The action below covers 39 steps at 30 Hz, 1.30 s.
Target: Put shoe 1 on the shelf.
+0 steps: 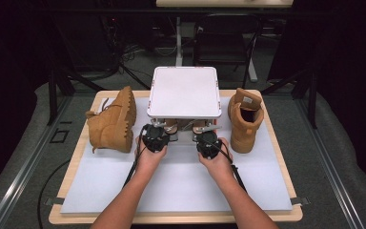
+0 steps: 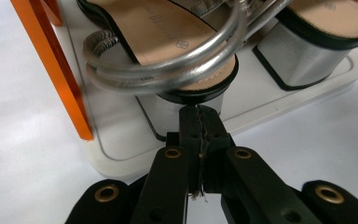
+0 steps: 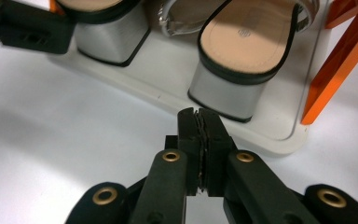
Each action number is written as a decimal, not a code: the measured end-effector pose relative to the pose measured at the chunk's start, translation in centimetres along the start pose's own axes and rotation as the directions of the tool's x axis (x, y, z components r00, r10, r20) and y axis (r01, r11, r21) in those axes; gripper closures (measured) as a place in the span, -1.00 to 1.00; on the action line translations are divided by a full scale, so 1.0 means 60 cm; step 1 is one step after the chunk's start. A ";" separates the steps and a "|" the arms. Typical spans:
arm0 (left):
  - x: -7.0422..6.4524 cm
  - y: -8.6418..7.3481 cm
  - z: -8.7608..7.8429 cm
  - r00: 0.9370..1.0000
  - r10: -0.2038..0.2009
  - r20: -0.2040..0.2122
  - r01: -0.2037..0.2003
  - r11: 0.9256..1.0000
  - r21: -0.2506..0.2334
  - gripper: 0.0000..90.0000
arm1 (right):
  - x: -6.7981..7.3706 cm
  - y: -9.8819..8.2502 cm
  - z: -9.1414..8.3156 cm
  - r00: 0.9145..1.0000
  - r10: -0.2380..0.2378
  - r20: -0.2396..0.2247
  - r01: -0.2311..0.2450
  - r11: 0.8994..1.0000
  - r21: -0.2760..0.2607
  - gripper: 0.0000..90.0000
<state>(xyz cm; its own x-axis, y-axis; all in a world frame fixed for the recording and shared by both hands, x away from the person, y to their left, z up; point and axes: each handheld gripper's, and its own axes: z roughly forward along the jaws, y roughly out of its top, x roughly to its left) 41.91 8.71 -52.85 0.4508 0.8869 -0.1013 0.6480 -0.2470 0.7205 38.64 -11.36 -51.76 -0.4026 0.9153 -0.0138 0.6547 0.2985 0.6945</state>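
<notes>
A pair of silver block-heel sandals stands on the white lower tray (image 2: 116, 144) of a small rack with orange posts (image 2: 56, 60). In the left gripper view, my left gripper (image 2: 199, 112) is shut with nothing in it, its tips right at the heel of the left sandal (image 2: 168, 32). My right gripper (image 3: 198, 114) is shut too and holds nothing, just short of the right sandal's silver heel (image 3: 223, 91). From above, both grippers, left (image 1: 158, 125) and right (image 1: 206, 129), point at the rack's front edge side by side.
The rack's white top plate (image 1: 184, 91) covers the sandals from above. A tan boot (image 1: 112, 121) lies on its side left of the rack. Another tan boot (image 1: 245, 119) stands upright to its right. The white mat (image 1: 171, 181) stretches toward the table's near edge.
</notes>
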 end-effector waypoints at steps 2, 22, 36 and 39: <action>-0.001 -0.002 0.001 1.000 0.014 -0.012 -0.014 1.000 0.008 1.00 | 0.001 -0.002 -0.005 1.000 -0.005 -0.005 0.006 1.000 0.006 0.94; 0.014 -0.027 -0.038 0.999 0.044 0.014 -0.045 0.995 0.086 0.72 | -0.022 -0.030 -0.040 0.999 0.000 -0.037 0.002 0.998 0.066 0.54; 0.038 -0.065 -0.084 0.994 0.107 -0.001 -0.106 0.987 0.122 0.44 | -0.053 -0.069 -0.076 1.000 -0.012 -0.018 0.013 0.998 0.056 0.40; 0.051 -0.073 -0.098 0.996 0.092 0.014 -0.093 0.988 0.120 0.42 | -0.068 -0.082 -0.086 0.999 0.015 -0.043 -0.013 0.999 0.053 0.40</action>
<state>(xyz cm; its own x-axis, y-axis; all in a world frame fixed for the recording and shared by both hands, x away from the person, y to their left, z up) 36.83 14.81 -52.27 0.5173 0.8546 -0.0443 0.6720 -0.3736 0.6394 33.78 -17.95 -51.42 -0.4198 0.9072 0.0276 0.6926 0.3006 0.6557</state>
